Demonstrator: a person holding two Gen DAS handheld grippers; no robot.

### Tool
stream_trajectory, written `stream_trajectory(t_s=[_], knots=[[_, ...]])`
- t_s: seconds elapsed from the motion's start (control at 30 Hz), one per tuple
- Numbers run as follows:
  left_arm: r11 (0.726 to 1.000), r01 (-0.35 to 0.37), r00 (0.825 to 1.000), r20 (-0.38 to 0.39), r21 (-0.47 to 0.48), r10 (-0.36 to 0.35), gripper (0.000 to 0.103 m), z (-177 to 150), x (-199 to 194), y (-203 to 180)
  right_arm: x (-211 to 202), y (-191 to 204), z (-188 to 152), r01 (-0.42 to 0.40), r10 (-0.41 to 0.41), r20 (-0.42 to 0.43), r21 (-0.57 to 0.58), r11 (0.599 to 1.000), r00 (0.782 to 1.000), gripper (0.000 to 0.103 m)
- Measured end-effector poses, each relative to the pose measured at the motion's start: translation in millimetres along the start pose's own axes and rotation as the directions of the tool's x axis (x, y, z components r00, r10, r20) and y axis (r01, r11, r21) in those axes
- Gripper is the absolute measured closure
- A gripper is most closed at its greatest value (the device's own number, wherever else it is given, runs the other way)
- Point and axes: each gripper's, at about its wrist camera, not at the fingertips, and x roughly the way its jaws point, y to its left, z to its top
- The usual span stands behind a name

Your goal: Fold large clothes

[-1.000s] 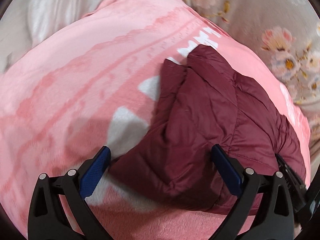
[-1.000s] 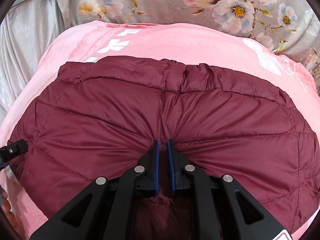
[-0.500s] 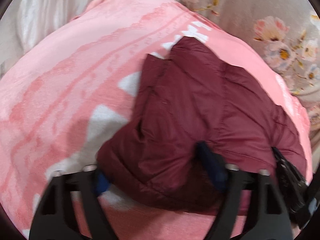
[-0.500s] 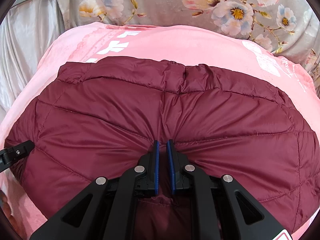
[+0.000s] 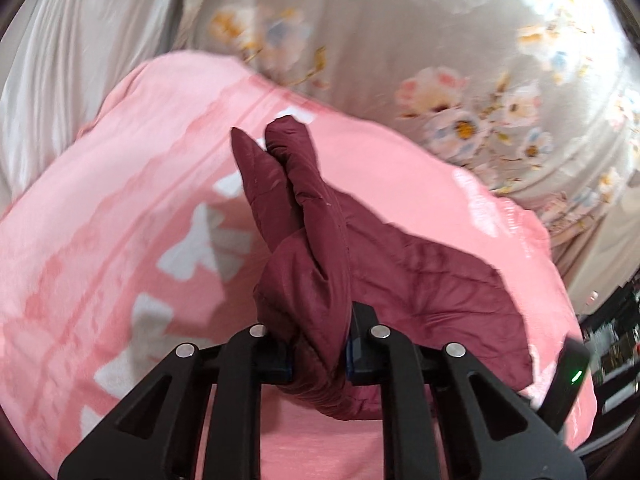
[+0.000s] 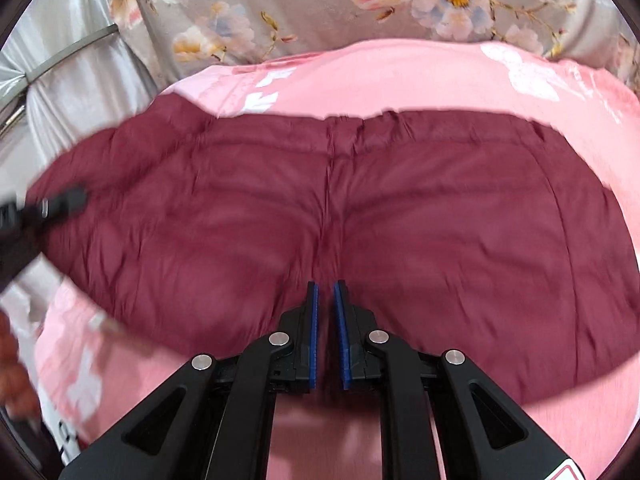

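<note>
Left claw [image 5: 318,356] now clamps jacket [image 5: 320,264] edge; right claw [image 6: 326,332] too.

The maroon puffer jacket [image 6: 400,220] is smooth quilted cloth with slight shine. Under it, the pink blanket [image 5: 100,220] looks soft, fleecy and matt.

Right gripper [image 6: 326,304] pinches the maroon jacket [image 6: 440,232] over pink blanket [image 6: 400,76].

So I count one maroon puffer jacket [image 6: 328,216], one pink blanket [image 6: 380,76] under it, one flowered sheet [image 6: 320,0] at 12 o'clock, and two grippers: left gripper [image 5: 318,356], right gripper [image 6: 326,336].
</note>
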Motion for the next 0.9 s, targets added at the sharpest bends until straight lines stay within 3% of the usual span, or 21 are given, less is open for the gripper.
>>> stream_trajectory(t_s=[0.1,0.23,0.4,0.5,0.6,0.77,0.9], knots=[[0.996,0.064,0.998,0.020,0.062,-0.065,0.088,6,-9,-31,13,2,-12,0.026,-0.026,-0.012,-0.020,0.999,1.000,0.092],[0.974,0.156,0.987,0.014,0.165,-0.160,0.088,12,-15,-82,26,3,-11,0.004,-0.003,0.009,-0.021,1.000,1.000,0.096],[0.925,0.238,0.971,-0.047,0.296,-0.235,0.088,6,4,-160,3,-30,-4,-0.129,0.130,0.003,0.117,0.985,0.992,0.096],[0.896,0.262,0.965,-0.089,0.359,-0.246,0.088,-5,27,-204,-32,-62,-9,-0.063,0.057,0.040,0.150,0.987,0.998,0.096],[0.877,0.297,0.952,-0.186,0.377,-0.243,0.088,-27,68,-245,-55,-97,-14,0.027,-0.034,0.029,0.206,0.978,0.999,0.096],[0.874,0.323,0.916,-0.353,0.364,-0.191,0.088,-75,131,-278,-78,-144,-18,0.140,-0.153,0.026,0.280,0.950,0.988,0.096],[0.885,0.280,0.916,-0.380,0.372,-0.129,0.083,-101,154,-292,-85,-169,-10,0.189,-0.209,0.029,0.314,0.930,0.978,0.096]])
